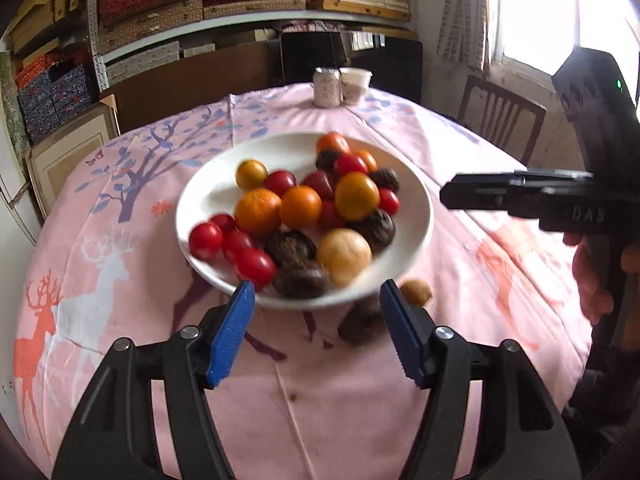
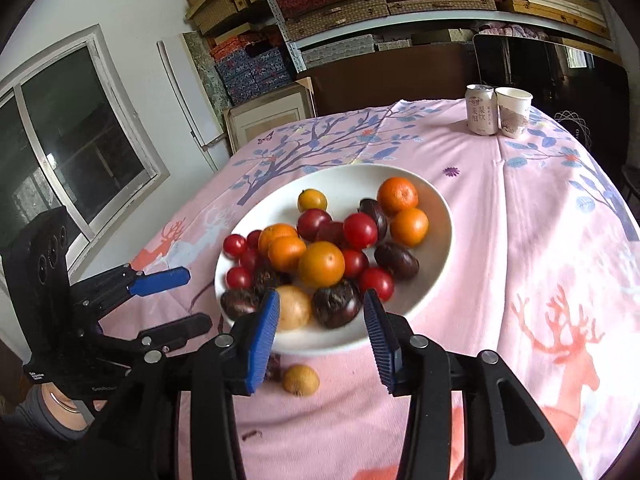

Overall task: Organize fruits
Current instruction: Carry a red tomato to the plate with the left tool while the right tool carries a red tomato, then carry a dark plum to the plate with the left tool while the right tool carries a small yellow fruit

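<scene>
A white plate (image 1: pixel 208 196) (image 2: pixel 436 208) on the pink tablecloth holds oranges (image 1: pixel 258 211) (image 2: pixel 321 264), red tomatoes (image 1: pixel 205 241) (image 2: pixel 360 230), dark passion fruits (image 1: pixel 291 249) (image 2: pixel 336 306) and a pale yellow fruit (image 1: pixel 344 255) (image 2: pixel 293 307). Off the plate, by its near rim, lie a small tan fruit (image 1: pixel 416 292) (image 2: pixel 301 379) and a dark fruit (image 1: pixel 360 326). My left gripper (image 1: pixel 318 332) (image 2: pixel 180 300) is open and empty just short of the near rim. My right gripper (image 2: pixel 320 340) is open and empty above the near rim; it shows side-on in the left wrist view (image 1: pixel 448 194).
A drink can (image 1: pixel 327 87) (image 2: pixel 481 109) and a paper cup (image 1: pixel 355 85) (image 2: pixel 514 112) stand at the table's far edge. A wooden chair (image 1: pixel 500 118) stands beyond the table at the right. Shelves of boxes (image 1: pixel 200 8) fill the back wall.
</scene>
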Available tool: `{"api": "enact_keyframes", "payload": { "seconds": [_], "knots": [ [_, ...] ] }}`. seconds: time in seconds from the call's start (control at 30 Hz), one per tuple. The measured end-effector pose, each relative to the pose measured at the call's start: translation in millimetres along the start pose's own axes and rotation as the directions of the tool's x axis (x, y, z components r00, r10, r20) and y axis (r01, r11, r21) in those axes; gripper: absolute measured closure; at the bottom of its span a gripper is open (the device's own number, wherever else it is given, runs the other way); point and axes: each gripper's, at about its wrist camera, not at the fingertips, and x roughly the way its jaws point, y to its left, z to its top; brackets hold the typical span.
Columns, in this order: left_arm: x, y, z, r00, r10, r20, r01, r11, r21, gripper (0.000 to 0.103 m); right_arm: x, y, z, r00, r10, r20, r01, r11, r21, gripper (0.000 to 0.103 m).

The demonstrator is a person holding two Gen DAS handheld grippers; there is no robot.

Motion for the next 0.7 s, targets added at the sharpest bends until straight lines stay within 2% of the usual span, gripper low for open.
{"api": "enact_keyframes", "payload": {
  "seconds": [0.13,0.27,0.33,0.37,0.4,0.43,0.6,0.7],
  "knots": [
    [23,-23,-17,0.998,0.037,-0.055,-0.035,0.998,0.042,0.04,-3,-9,-21,1.0,-0.01,-0.026,0.011,0.999,0.045,0.058],
    [45,-20,-9,0.994,0.008,-0.108,-0.012,0.999,-0.032,0.05,-3,-12,-32,0.999,-0.017,-0.036,0.019,0.998,0.063,0.058],
    [51,-21,-7,0.993,0.002,-0.122,-0.006,0.999,-0.036,0.06,-2,-11,-35,0.999,-0.016,-0.042,0.018,0.998,0.059,0.058],
    [52,-22,-6,0.992,-0.034,-0.125,0.029,0.999,-0.043,0.074,0,-10,-36,0.999,-0.014,-0.05,0.017,0.998,0.054,0.058],
    [51,-25,-6,0.991,-0.045,-0.124,0.041,0.998,-0.037,0.079,2,-8,-37,0.998,-0.015,-0.062,0.017,0.999,0.045,0.058],
    [46,-28,-8,0.993,-0.019,-0.115,0.017,1.0,-0.017,0.079,6,-5,-39,0.997,-0.015,-0.078,0.017,0.999,0.031,0.058],
    [8,-26,-21,0.998,-0.026,-0.065,0.025,1.0,-0.016,0.081,26,20,-43,0.988,-0.009,-0.152,-0.001,0.997,-0.071,0.059],
    [-12,-15,-24,0.999,-0.026,-0.043,0.025,0.999,-0.041,0.081,43,38,-41,0.982,-0.059,-0.177,0.034,0.989,-0.141,0.059]
  ]
}}
